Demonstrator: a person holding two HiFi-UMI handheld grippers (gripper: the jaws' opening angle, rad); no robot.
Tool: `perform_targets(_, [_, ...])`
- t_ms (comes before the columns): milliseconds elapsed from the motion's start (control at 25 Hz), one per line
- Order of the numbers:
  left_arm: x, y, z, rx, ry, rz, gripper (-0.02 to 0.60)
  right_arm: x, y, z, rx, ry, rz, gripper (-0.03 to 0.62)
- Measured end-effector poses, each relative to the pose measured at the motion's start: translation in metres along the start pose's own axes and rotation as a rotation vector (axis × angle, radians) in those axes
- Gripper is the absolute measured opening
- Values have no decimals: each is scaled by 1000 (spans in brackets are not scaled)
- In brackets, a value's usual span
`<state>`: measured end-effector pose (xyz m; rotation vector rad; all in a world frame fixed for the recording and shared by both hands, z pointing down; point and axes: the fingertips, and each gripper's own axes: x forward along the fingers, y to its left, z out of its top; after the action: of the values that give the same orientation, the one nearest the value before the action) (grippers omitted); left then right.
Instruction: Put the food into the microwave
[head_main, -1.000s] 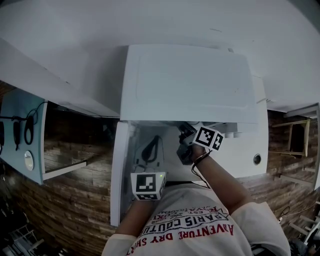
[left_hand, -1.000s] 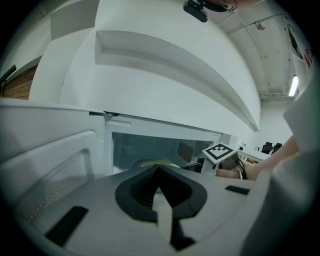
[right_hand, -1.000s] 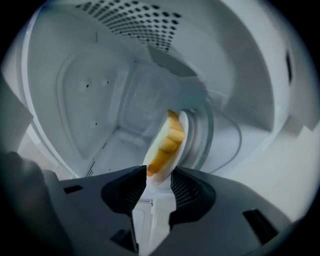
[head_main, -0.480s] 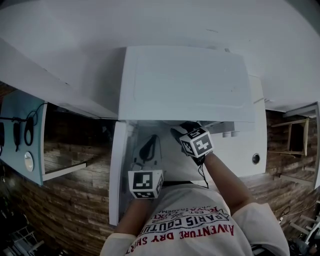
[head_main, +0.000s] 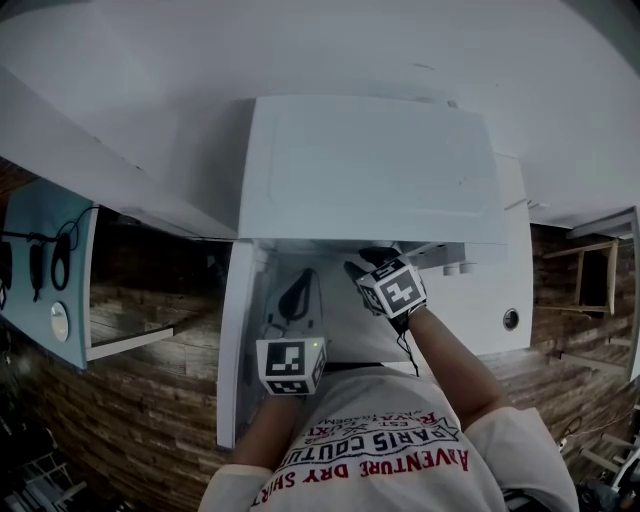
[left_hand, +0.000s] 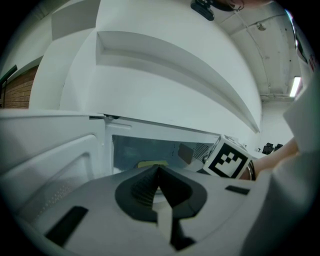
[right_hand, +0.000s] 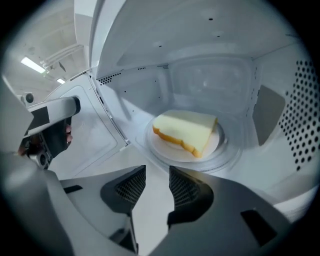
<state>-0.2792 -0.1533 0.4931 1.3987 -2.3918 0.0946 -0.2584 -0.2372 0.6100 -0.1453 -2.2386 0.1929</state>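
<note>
A slice of bread (right_hand: 186, 130) lies on a white plate (right_hand: 214, 144) on the turntable inside the open white microwave (head_main: 370, 170). My right gripper (right_hand: 157, 182) points down into the cavity just short of the plate. Its jaws stand apart and are closing, with nothing between them. In the head view the right gripper (head_main: 372, 262) reaches under the microwave's top edge. My left gripper (left_hand: 159, 172) is shut, pads together and holding nothing, in front of the opening. Past it a bit of the bread (left_hand: 152, 163) shows. The left gripper (right_hand: 50, 130) also appears by the door.
The microwave door (head_main: 232, 340) hangs open to the left. A perforated vent wall (right_hand: 302, 125) bounds the cavity on the right. A white counter (head_main: 500, 300) runs beside the microwave, and a wood floor (head_main: 130, 400) lies below.
The right gripper has rolled about its own axis and shifted a little left at the microwave mouth. The left gripper has stayed put.
</note>
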Motion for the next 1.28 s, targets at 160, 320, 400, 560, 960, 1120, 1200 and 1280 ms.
perform_targets(160, [-4,-5,3,12,-10,1,6,-26,3,16,10,-140,-80,96])
perform_targets(320, [-10,-16,10,28,-27,-6,6,-61,8,29,9,-275,-163,35])
perform_targets(400, [-14,-23,13,39,-39,-11,6,-79,11,30,21,-324,-189,29])
perform_targets(560, [-26,-38,23,69,-71,-18,6,-117,20,33,20,-426,-224,17])
perform_targets(960, [-65,-77,62,88,-192,-53,6,-220,47,47,-24,-686,-248,12])
perform_targets(1120, [-77,-90,76,108,-242,-58,6,-244,46,39,-20,-759,-277,12])
perform_targets(1200, [-81,-94,82,119,-259,-56,6,-252,45,36,-6,-782,-281,12])
perform_targets(1280, [-84,-98,85,124,-271,-55,6,-259,46,36,-5,-795,-281,12])
